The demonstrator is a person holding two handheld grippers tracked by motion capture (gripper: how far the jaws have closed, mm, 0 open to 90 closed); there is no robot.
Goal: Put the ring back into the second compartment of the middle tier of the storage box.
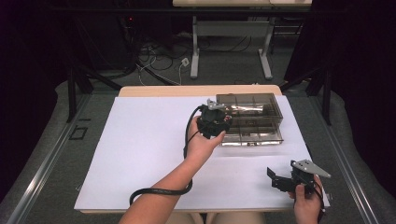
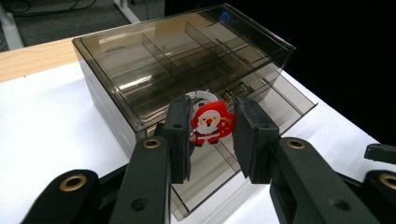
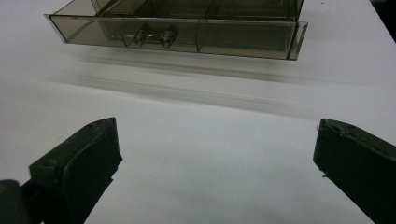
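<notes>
Your left gripper (image 2: pixel 211 135) holds a red Santa Claus charm (image 2: pixel 211 122) with a small metal ring at its top; the jaws are closed as far as the charm allows, the charm lying against the left-hand jaw in the left gripper view, though whether the other pad presses on it cannot be told. The charm hangs just above the pulled-out drawer (image 2: pixel 261 107) of the smoked transparent organiser box (image 2: pixel 177 56), near the drawer's dividers and in front of the box's closed upper section. In the high view, your left gripper (image 1: pixel 215 122) is at the left end of the organiser box (image 1: pixel 250 105), with your left hand (image 1: pixel 204 140) wrapped around its body and its cable looping back towards the near edge of the desk (image 1: pixel 140 154). The drawer (image 1: pixel 254 135) projects from the box towards you. Your right gripper (image 1: pixel 280 179) rests in your right hand (image 1: pixel 306 203), well apart from the box and nearer to you than its right end, above the white sheet covering the desk. Its jaws stand wide apart with nothing between them. In the right gripper view, the drawer front (image 3: pixel 187 39), with its small clear handle (image 3: pixel 154 37), lies beyond your right gripper (image 3: pixel 217 149), across a bare stretch of white desk (image 3: pixel 210 121).
</notes>
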